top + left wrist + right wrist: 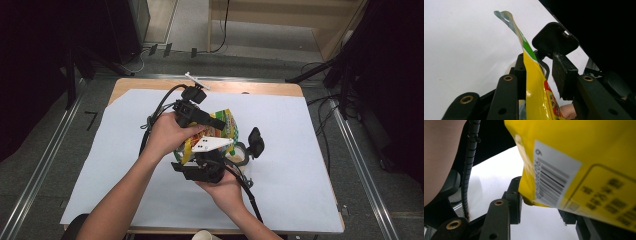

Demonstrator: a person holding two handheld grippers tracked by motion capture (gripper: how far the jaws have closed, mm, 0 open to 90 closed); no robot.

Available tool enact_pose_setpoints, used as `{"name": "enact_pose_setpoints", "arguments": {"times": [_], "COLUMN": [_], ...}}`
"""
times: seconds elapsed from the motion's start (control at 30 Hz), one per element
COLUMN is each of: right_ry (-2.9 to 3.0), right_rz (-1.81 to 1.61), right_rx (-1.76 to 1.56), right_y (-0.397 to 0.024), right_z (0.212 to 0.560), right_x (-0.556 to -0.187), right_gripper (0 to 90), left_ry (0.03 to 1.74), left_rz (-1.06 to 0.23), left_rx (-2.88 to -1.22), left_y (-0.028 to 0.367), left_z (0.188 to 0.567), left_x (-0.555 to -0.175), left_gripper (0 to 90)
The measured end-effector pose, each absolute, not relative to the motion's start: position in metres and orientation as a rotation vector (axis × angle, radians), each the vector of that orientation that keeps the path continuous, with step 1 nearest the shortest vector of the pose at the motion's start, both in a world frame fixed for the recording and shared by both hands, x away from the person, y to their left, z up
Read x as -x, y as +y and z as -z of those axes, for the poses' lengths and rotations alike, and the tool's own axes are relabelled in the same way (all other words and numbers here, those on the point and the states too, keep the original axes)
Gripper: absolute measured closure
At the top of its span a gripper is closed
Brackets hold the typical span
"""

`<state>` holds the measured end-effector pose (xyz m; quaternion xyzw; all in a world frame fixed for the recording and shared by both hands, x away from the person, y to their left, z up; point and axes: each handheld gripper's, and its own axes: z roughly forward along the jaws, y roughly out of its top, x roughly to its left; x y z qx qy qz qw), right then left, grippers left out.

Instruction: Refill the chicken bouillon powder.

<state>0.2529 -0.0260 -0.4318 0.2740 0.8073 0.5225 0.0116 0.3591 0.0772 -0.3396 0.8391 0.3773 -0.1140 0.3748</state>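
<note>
A yellow and green snack bag (226,122) hangs above the table between my two grippers. In the high view the left gripper (212,122) comes at it from the left and the right gripper (197,155), with its white plate, from below. In the left gripper view the bag (536,95) stands between the left gripper's (540,58) jaws, flat against one pad, its wider part reaching the other. In the right gripper view the bag's barcode corner (554,180) sits in the right gripper (541,200) and covers one jaw. A clear jar (239,152) with its black lid (255,142) flipped up stands just right of the bag.
White paper (300,165) covers the wooden table (280,89). A small white object (196,80) lies at the far edge and a paper cup (206,235) stands at the near edge. Cables trail over the floor at the right.
</note>
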Motion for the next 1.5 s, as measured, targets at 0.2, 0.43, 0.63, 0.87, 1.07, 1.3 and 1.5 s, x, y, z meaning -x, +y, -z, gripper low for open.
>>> {"name": "enact_pose_setpoints", "arguments": {"times": [0.2, 0.43, 0.63, 0.87, 1.07, 1.3, 1.5], "right_ry": [2.517, 2.523, 2.528, 2.535, 2.531, 2.525, 2.524], "right_rz": [-1.632, -1.627, -1.626, -1.625, -1.626, -1.629, -1.633], "right_rx": [-0.854, -0.853, -0.860, -0.865, -0.867, -0.866, -0.869], "right_y": [-0.0260, -0.0266, -0.0262, -0.0274, -0.0276, -0.0276, -0.0277], "right_z": [0.4332, 0.4323, 0.4327, 0.4344, 0.4344, 0.4344, 0.4345], "right_x": [-0.2522, -0.2522, -0.2512, -0.2511, -0.2500, -0.2497, -0.2497], "right_gripper": [61.0, 61.0, 60.9, 60.9, 60.8, 60.9, 60.9], "left_ry": [0.963, 0.965, 0.966, 0.968, 0.965, 0.964, 0.967], "left_rz": [0.294, 0.303, 0.305, 0.308, 0.300, 0.300, 0.301], "left_rx": [-2.149, -2.141, -2.143, -2.154, -2.156, -2.157, -2.154], "left_y": [0.0773, 0.0775, 0.0778, 0.0753, 0.0742, 0.0742, 0.0738], "left_z": [0.3403, 0.3414, 0.3424, 0.3447, 0.3434, 0.3431, 0.3431], "left_x": [-0.3586, -0.3594, -0.3588, -0.3588, -0.3572, -0.3572, -0.3572], "left_gripper": [67.0, 67.2, 67.2, 67.2, 67.2, 67.2, 67.1]}}
